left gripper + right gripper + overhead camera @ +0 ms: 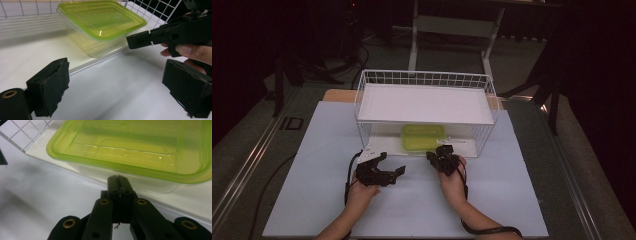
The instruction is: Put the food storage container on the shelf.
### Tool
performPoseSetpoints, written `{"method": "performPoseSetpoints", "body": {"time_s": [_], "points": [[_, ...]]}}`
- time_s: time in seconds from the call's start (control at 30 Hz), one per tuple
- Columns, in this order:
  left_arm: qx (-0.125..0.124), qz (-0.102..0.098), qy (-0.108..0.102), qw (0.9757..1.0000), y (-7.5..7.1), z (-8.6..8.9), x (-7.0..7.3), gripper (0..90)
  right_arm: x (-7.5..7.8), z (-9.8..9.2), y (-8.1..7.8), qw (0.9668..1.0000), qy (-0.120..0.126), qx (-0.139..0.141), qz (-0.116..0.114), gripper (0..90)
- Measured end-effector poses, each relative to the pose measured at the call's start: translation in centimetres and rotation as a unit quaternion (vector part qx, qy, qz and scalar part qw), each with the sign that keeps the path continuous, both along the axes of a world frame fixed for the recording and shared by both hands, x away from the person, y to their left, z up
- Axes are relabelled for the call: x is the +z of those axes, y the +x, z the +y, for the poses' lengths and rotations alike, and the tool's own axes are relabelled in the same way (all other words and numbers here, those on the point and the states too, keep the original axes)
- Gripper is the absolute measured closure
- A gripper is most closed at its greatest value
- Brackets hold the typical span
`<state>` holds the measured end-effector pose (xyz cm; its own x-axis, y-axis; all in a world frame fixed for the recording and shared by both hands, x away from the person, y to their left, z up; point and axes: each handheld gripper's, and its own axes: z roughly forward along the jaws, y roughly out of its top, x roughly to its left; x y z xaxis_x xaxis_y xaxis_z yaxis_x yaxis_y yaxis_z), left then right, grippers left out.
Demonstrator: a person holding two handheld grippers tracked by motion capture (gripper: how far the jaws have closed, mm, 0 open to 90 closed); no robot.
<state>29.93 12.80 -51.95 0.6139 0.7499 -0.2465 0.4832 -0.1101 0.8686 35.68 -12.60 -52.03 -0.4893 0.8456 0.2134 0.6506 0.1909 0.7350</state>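
The green-lidded container (423, 137) sits on the lower level of the wire basket (362, 107) on the table (312, 150). The left tongs (393, 163) gape empty; the right tongs (118, 178) are clenched, just short of the container.

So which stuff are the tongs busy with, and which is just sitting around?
In the job:
green-lidded box
left tongs, open
right tongs, shut, at the box's edge
wire basket holding the box

Just there:
white table
floor cables

High view dim, dark surroundings; gripper views brighter, soft, glare on lid (130, 147).
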Motion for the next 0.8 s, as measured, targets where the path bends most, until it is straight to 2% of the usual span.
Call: {"method": "performPoseSetpoints", "body": {"time_s": [0.1, 0.8], "points": [[0.007, -0.006, 0.003, 1.0, -0.1, 0.1, 0.0, 7.4, 0.0, 0.3, 0.3, 1.0, 0.0, -0.001, -0.001, 89.9], [0.001, -0.007, 0.005, 1.0, -0.3, 0.0, -0.1, 7.3, 0.0, 1.5, 3.2, 0.9996, 0.002, -0.024, -0.013, 89.9]]}}
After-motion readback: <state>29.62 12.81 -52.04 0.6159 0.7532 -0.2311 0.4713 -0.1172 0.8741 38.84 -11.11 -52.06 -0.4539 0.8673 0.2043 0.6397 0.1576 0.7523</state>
